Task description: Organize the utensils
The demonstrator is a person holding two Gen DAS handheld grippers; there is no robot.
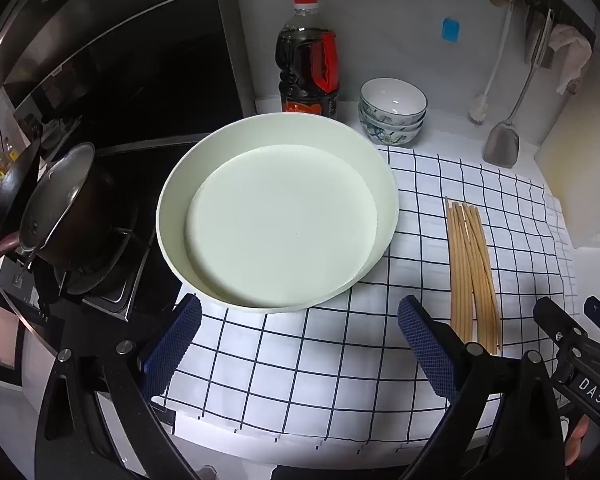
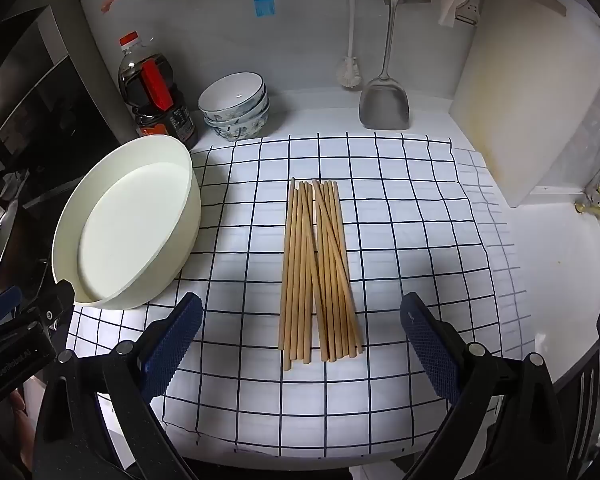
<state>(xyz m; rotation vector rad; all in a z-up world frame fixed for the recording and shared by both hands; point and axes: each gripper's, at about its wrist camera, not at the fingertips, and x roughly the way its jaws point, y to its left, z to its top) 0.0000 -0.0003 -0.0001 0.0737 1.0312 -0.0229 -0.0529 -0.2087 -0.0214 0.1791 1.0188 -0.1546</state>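
Note:
Several wooden chopsticks [image 2: 318,276] lie in a loose bundle on the checked cloth [image 2: 400,240], straight ahead of my right gripper [image 2: 300,344], which is open and empty just short of their near ends. The chopsticks also show in the left wrist view [image 1: 472,272], to the right. A round white basin [image 1: 276,216] stands empty on the cloth in front of my left gripper [image 1: 300,340], which is open and empty. The basin shows at the left in the right wrist view [image 2: 128,224]. The right gripper's body [image 1: 572,344] shows at the far right of the left wrist view.
A soy sauce bottle [image 2: 156,92] and stacked bowls [image 2: 238,104] stand at the back wall. A metal spatula [image 2: 384,100] and white brush [image 2: 350,68] hang there. A white cutting board [image 2: 536,92] leans at the right. A pot [image 1: 60,204] sits on the stove at the left.

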